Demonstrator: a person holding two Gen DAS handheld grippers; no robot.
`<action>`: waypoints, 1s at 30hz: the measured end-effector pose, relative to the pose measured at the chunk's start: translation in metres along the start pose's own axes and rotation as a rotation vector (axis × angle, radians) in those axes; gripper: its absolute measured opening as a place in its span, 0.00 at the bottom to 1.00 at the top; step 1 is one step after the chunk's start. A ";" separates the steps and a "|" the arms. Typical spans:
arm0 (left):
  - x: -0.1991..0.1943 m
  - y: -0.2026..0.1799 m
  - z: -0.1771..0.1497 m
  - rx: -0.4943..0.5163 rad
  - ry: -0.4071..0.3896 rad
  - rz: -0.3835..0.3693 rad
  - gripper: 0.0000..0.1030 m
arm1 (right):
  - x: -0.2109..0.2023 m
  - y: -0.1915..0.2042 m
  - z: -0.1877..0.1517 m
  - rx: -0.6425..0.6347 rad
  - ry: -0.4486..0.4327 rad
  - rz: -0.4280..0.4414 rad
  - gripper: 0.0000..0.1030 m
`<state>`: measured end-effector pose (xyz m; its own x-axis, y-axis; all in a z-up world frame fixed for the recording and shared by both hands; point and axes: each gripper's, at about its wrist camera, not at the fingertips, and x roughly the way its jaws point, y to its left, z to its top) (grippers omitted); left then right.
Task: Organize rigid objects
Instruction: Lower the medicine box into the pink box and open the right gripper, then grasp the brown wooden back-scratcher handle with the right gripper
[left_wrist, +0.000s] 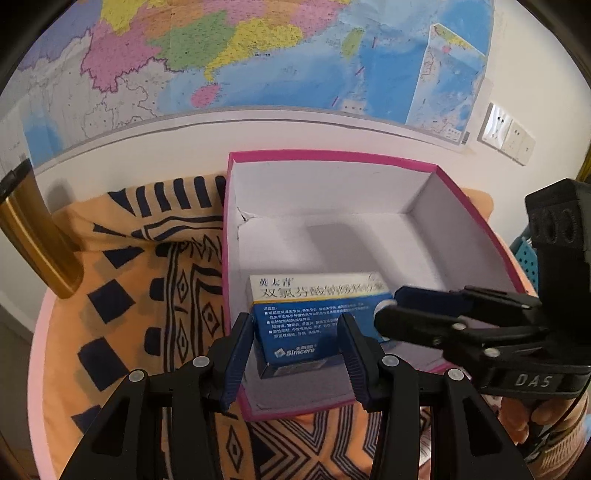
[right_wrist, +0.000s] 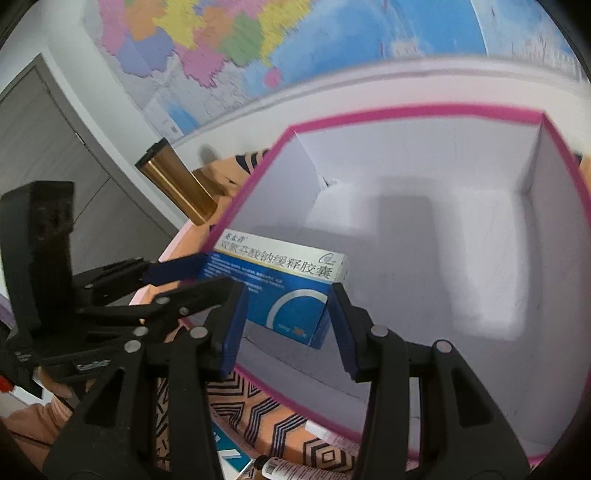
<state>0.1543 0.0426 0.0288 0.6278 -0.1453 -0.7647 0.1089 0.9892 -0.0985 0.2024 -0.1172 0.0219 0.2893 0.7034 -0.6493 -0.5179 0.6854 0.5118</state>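
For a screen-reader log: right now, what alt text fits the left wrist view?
A blue-and-white medicine box is gripped between the left gripper jaws inside a pink-edged cardboard box. The right gripper grips its other end, over a patterned orange cloth.

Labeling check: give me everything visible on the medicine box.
The medicine box is a small rectangular carton, apparently cardboard: blue faces with white print, a white band of large Chinese characters, and a white ring on one face. It looks closed and undented. It is tilted inside the pink-rimmed white bin, at the near-left corner. The left gripper and the right gripper each straddle it, with fingers at its sides; contact with the bin floor can't be confirmed.
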 end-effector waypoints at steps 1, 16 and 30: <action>0.000 -0.001 0.001 0.003 -0.006 0.017 0.46 | 0.004 -0.003 0.000 0.013 0.011 0.005 0.46; -0.068 -0.043 -0.059 0.162 -0.192 -0.184 0.60 | -0.090 0.017 -0.034 -0.078 -0.165 -0.027 0.46; -0.054 -0.107 -0.142 0.284 0.002 -0.408 0.60 | -0.123 -0.019 -0.160 0.088 -0.019 -0.173 0.46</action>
<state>-0.0006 -0.0522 -0.0102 0.4890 -0.5188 -0.7012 0.5514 0.8068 -0.2124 0.0481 -0.2468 0.0017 0.3836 0.5767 -0.7213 -0.3874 0.8095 0.4412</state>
